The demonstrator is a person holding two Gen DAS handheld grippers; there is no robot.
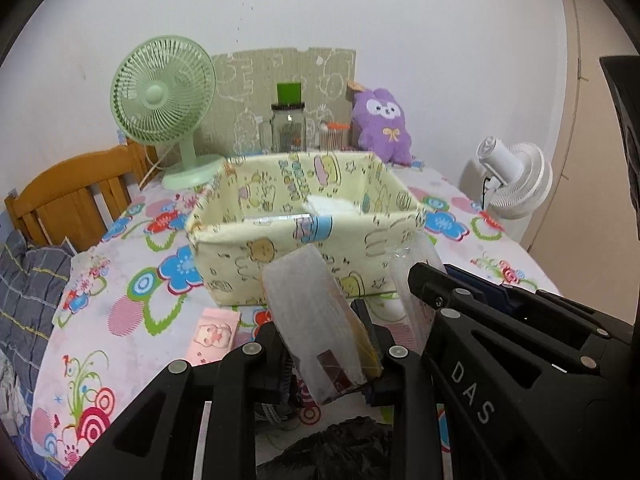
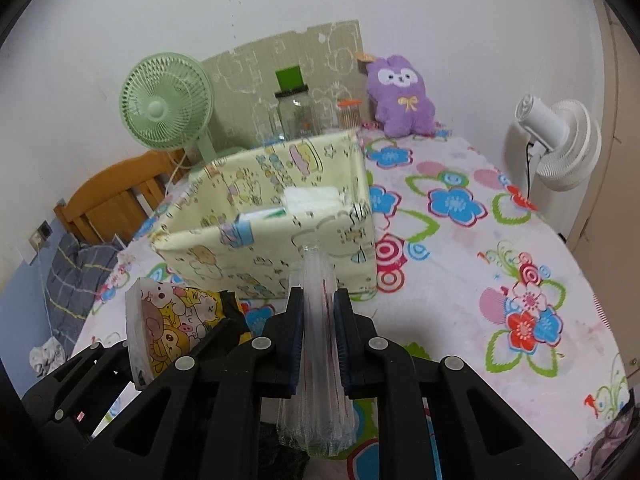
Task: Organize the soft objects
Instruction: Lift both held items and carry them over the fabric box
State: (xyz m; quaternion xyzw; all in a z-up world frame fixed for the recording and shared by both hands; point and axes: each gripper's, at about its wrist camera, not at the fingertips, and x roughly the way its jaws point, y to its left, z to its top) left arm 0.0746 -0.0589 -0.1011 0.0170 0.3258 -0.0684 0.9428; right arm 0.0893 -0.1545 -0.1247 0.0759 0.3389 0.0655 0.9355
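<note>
A pale yellow fabric box (image 1: pixel 296 236) with cartoon prints stands on the table; white soft packs (image 1: pixel 330 205) lie inside it. My left gripper (image 1: pixel 328 344) is shut on a tissue pack (image 1: pixel 316 320) with cartoon animals, held just in front of the box. From the right wrist view the same pack (image 2: pixel 164 320) shows at lower left. My right gripper (image 2: pixel 319 312) is shut on a clear plastic packet (image 2: pixel 318 344) standing on edge, near the box's front corner (image 2: pixel 360 240). The right gripper and its packet (image 1: pixel 416 276) also show in the left wrist view.
The table wears a flowered cloth (image 2: pixel 500 240). A pink pack (image 1: pixel 214 336) lies on it at front left. A green fan (image 1: pixel 164 96), jars (image 1: pixel 288 128), a purple plush (image 1: pixel 382 120), a white fan (image 2: pixel 556 144) stand behind. A wooden chair (image 1: pixel 68 200) is left.
</note>
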